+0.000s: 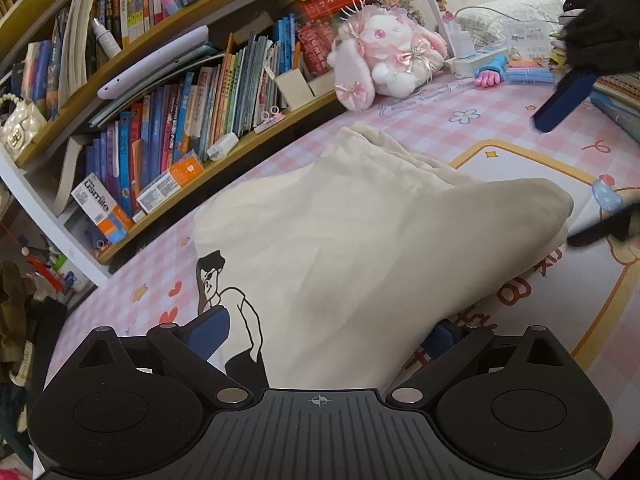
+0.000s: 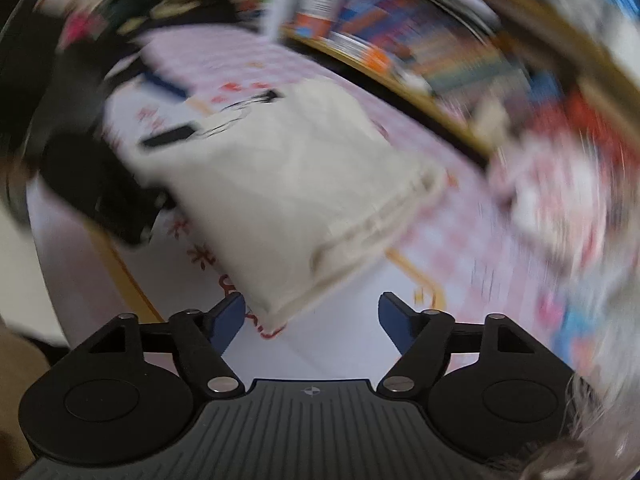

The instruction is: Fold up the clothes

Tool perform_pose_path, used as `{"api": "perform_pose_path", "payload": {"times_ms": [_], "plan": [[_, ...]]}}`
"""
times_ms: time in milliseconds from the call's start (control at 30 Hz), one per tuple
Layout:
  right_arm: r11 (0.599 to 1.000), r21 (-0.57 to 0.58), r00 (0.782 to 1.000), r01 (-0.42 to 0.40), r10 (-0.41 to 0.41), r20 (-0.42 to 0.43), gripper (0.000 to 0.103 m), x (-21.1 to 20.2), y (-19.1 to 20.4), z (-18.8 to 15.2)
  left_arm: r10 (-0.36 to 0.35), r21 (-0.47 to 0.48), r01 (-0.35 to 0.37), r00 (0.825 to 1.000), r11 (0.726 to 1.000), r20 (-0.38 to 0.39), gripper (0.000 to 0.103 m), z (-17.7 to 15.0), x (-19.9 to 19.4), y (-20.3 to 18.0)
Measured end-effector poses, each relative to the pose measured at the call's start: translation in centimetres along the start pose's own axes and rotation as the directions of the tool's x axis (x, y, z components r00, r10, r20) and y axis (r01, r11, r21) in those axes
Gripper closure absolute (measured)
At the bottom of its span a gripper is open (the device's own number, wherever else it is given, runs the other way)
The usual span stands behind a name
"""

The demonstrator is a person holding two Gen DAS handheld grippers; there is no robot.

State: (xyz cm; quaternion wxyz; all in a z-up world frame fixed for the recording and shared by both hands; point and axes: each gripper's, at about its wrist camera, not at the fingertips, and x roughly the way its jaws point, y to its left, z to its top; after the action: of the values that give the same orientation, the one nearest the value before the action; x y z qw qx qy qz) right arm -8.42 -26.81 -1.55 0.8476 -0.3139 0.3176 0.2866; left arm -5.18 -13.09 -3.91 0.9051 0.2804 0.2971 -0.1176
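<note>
garment (image 1: 360, 240): folded, long axis toward shelf | left gripper (image 1: 320, 344): wide, straddling | right gripper (image 2: 312, 320): wide, empty

Pink plush rabbit (image 1: 386, 54) beside crowded bookshelf (image 1: 172, 92) (books leaning), on pink checked mat (image 1: 460, 120); quilted handbag (image 1: 20, 128) at far end.

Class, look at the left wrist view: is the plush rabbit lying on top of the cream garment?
No. The plush rabbit sits against the bookshelf, apart from the cream garment, with bare pink mat between them.
</note>
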Motion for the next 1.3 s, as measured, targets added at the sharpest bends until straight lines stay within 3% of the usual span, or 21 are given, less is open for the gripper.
{"api": "perform_pose_path", "payload": {"times_ms": [67, 167, 300, 333, 400, 500, 567, 633, 667, 733, 867, 967, 1133, 1300], "plan": [[0.987, -0.159, 0.999, 0.04, -0.038, 0.016, 0.028, 0.9, 2.0, 0.0, 0.0, -0.003, 0.0, 1.0, 1.0, -0.001, 0.004, 0.0, 0.0, 0.0], [0.948, -0.307, 0.997, 0.08, -0.073, 0.032, 0.028, 2.4, 4.1, -0.2, 0.0, -0.008, 0.0, 1.0, 1.0, 0.0, 0.004, -0.1, -0.1, 0.1], [0.916, -0.372, 0.989, 0.148, -0.144, 0.037, 0.036, 3.9, 5.0, -0.3, -0.003, -0.01, 0.003, 1.0, 1.0, 0.001, 0.004, -0.5, -0.3, -0.1], [0.915, -0.372, 0.988, 0.154, -0.153, 0.033, 0.047, 4.1, 4.9, -0.2, -0.004, -0.012, 0.004, 1.0, 1.0, 0.001, 0.004, -0.7, -0.3, -0.2], [0.913, -0.373, 0.986, 0.163, -0.164, 0.027, 0.055, 4.6, 4.9, -0.1, -0.005, -0.011, 0.005, 1.0, 1.0, 0.0, 0.004, -1.0, -0.4, -0.4], [0.887, -0.416, 0.979, 0.202, -0.2, 0.049, 0.054, 5.0, 5.6, 0.1, -0.007, -0.01, 0.006, 1.0, 1.0, -0.002, 0.004, -1.4, -0.5, -0.7], [0.86, -0.451, 0.971, 0.238, -0.228, 0.077, 0.048, 5.1, 6.1, 0.1, -0.007, -0.001, 0.007, 1.0, 1.0, -0.008, 0.004, -1.7, -0.4, -0.9], [0.844, -0.481, 0.97, 0.24, -0.225, 0.089, 0.053, 5.1, 6.3, 0.0, -0.004, 0.011, 0.004, 1.0, 1.0, -0.015, 0.004, -2.0, -0.4, -1.1], [0.842, -0.49, 0.974, 0.225, -0.211, 0.086, 0.071, 5.2, 6.3, 0.0, -0.001, 0.018, 0.002, 1.0, 1.0, -0.019, 0.004, -2.1, -0.5, -1.2], [0.859, -0.483, 0.985, 0.168, -0.163, 0.052, 0.084, 5.2, 5.9, 0.4, 0.009, 0.035, -0.009, 1.0, 0.999, -0.018, 0.004, -2.5, -0.5, -1.3], [0.907, -0.405, 0.993, 0.113, -0.111, 0.029, 0.089, 4.1, 4.3, 2.1, 0.035, 0.073, -0.034, 0.999, 0.997, -0.013, 0.004, -3.2, -0.7, -1.4], [0.93, -0.351, 0.994, 0.108, -0.097, 0.05, 0.09, 2.9, 3.0, 3.8, 0.112, 0.11, -0.11, 0.994, 0.988, -0.011, 0.004, -3.6, -0.6, -1.5], [0.941, -0.316, 0.992, 0.121, -0.104, 0.071, 0.09, 1.9, 1.7, 5.4, 0.181, 0.171, -0.176, 0.983, 0.97, -0.016, 0.005, -4.2, -0.2, -0.5], [0.941, -0.319, 0.994, 0.111, -0.101, 0.05, 0.09, 2.4, 1.6, 4.9, 0.169, 0.275, -0.165, 0.986, 0.947, 0.009, 0.013, -4.9, -0.4, 0.0]]}}
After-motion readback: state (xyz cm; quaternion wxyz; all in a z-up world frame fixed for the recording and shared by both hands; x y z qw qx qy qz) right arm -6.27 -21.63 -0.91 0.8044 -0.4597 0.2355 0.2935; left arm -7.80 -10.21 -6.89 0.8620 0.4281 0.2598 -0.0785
